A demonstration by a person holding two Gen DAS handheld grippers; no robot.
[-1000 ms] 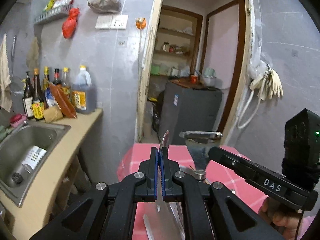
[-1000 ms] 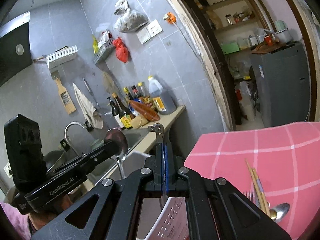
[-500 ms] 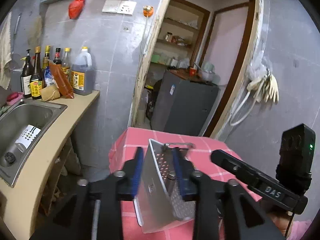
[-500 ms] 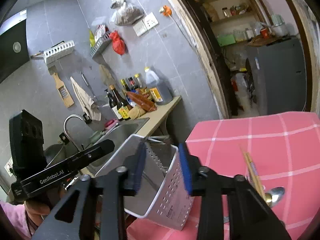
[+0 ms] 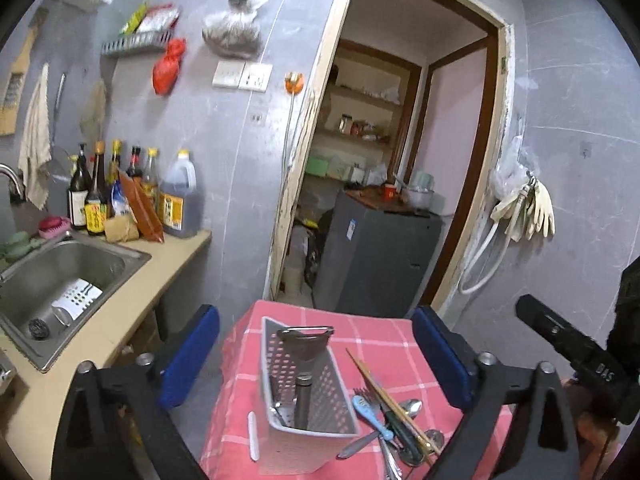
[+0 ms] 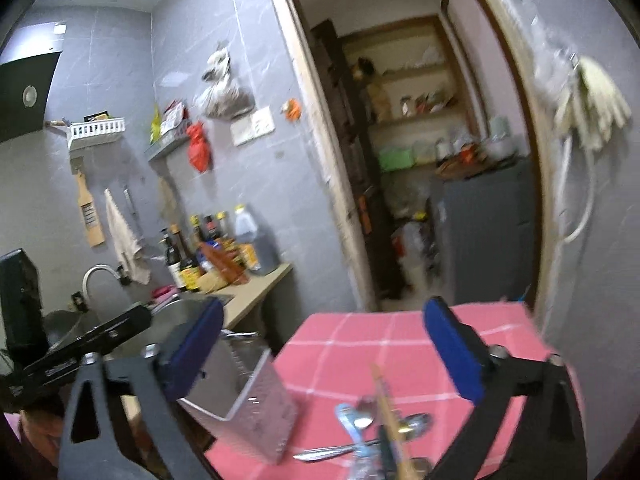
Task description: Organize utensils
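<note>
Both grips released. My left gripper (image 5: 316,354) and right gripper (image 6: 324,352) now spread wide, empty. Peeler (image 5: 305,350) sits in caddy (image 5: 308,400); loose cutlery (image 5: 400,420) right of it comes next.

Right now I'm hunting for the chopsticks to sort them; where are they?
In the left wrist view, the chopsticks lie on the pink checked tablecloth, just right of the perforated utensil holder, atop the loose cutlery pile.
</note>
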